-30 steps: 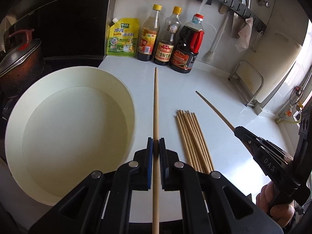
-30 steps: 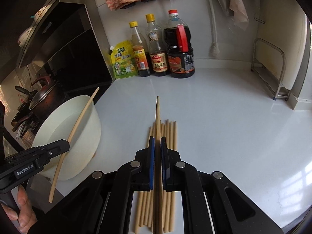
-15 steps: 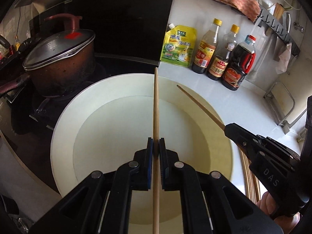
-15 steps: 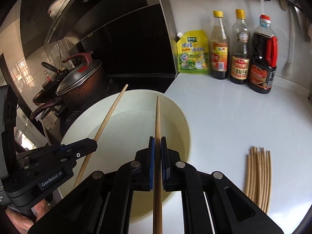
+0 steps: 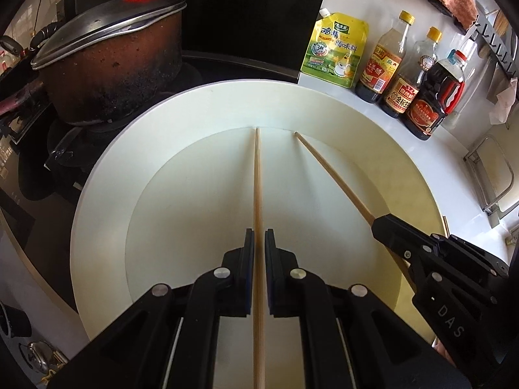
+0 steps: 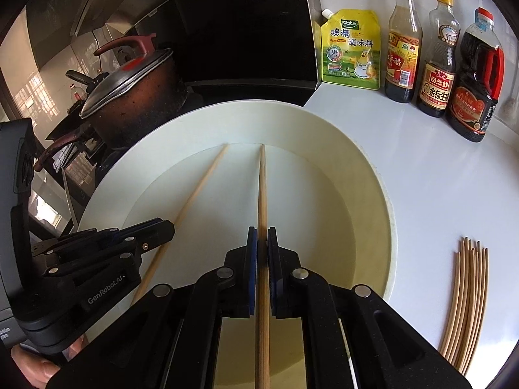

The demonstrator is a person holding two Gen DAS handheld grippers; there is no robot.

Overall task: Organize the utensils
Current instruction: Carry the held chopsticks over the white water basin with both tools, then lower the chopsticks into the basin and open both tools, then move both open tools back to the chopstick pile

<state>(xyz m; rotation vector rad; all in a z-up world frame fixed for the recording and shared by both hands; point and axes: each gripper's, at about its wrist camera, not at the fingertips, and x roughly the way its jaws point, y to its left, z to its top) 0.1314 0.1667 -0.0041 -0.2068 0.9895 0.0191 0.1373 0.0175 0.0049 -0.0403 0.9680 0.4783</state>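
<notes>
Left of both sets of fingers stands the pot (image 5: 107, 64), clear of the work. The left gripper (image 5: 256, 249) has its fingers closed to a narrow slot on a chopstick (image 5: 258, 188) that runs straight ahead between them, tip near the far wall of the bowl (image 5: 107, 201). Just right of it, the right gripper (image 6: 262, 240) pinches a second stick (image 6: 262, 188) the same way, tip also low in the bowl. To do this well, I would lower both until the tips rest on the bottom, then part the fingers gently so neither stick bounces out. Far right of the fingers, the bundle (image 6: 464, 301) waits on the counter (image 6: 438, 178).
</notes>
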